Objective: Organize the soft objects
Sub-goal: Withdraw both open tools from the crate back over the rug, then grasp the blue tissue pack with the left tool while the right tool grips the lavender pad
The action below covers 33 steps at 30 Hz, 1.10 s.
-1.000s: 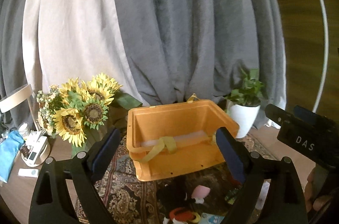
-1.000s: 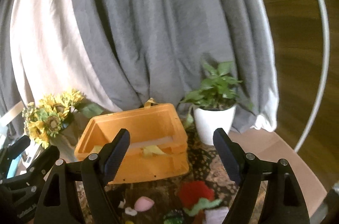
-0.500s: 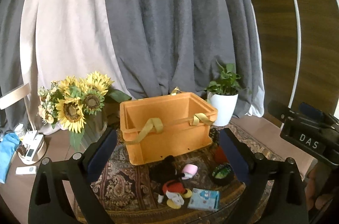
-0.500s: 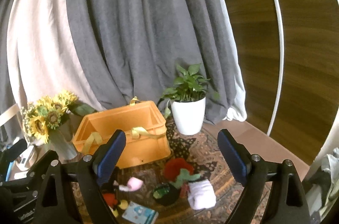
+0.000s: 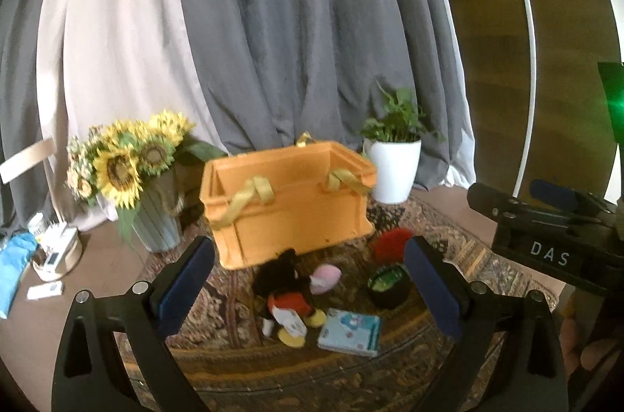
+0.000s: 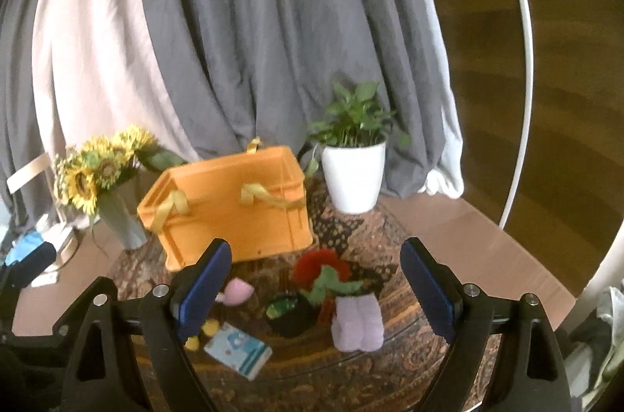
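Observation:
An orange crate (image 5: 288, 201) with yellow straps stands on a patterned rug; it also shows in the right wrist view (image 6: 230, 205). Before it lie soft things: a Mickey plush (image 5: 286, 291), a pink plush (image 5: 325, 278), a red flower plush (image 5: 390, 245) (image 6: 323, 266), a black-green pouch (image 5: 386, 289) (image 6: 288, 310), a blue packet (image 5: 349, 332) (image 6: 238, 351) and a folded lilac cloth (image 6: 357, 322). My left gripper (image 5: 308, 289) is open and empty, held back above the plush. My right gripper (image 6: 316, 291) is open and empty above the pouch.
A sunflower vase (image 5: 128, 174) stands left of the crate and a white potted plant (image 5: 394, 162) (image 6: 353, 170) right of it. Small items and a blue cloth (image 5: 15, 256) lie far left. Grey and white curtains hang behind. A wood wall is at the right.
Both grippers have pulled back and up from the crate. The soft things on the rug have come into view. Both stay open.

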### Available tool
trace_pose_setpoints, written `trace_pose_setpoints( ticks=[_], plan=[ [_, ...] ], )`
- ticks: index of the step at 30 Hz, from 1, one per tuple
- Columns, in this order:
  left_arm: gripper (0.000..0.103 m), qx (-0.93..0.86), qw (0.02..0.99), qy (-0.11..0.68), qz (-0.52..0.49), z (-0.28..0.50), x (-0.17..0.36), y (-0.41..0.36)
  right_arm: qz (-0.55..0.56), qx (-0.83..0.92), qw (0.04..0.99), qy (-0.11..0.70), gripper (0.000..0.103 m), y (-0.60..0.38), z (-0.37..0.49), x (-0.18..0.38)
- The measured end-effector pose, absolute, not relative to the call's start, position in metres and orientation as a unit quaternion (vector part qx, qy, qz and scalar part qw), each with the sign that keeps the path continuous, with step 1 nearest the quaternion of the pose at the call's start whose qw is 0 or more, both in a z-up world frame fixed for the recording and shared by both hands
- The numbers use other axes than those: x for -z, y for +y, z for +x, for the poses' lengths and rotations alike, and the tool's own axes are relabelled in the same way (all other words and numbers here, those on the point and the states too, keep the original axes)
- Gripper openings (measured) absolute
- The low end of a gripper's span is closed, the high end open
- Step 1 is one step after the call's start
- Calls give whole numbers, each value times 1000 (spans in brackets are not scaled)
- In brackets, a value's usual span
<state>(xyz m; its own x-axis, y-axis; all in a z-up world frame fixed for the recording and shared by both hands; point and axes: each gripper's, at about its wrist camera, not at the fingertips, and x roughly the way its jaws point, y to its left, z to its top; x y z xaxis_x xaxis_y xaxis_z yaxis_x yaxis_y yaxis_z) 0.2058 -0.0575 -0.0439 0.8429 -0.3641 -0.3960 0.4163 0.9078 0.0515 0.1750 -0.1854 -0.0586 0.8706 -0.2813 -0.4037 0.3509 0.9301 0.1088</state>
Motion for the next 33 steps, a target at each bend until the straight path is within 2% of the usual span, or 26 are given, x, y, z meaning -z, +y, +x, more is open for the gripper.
trace_pose_setpoints(
  ticks=[21,33],
  plan=[
    [99,223,919,304,112,219,136,-102,89,140,940,298,89,-223,195,146],
    [96,239,896,357,117,247,183,-110,88,140,931,325,89,-230,217,184]
  ],
)
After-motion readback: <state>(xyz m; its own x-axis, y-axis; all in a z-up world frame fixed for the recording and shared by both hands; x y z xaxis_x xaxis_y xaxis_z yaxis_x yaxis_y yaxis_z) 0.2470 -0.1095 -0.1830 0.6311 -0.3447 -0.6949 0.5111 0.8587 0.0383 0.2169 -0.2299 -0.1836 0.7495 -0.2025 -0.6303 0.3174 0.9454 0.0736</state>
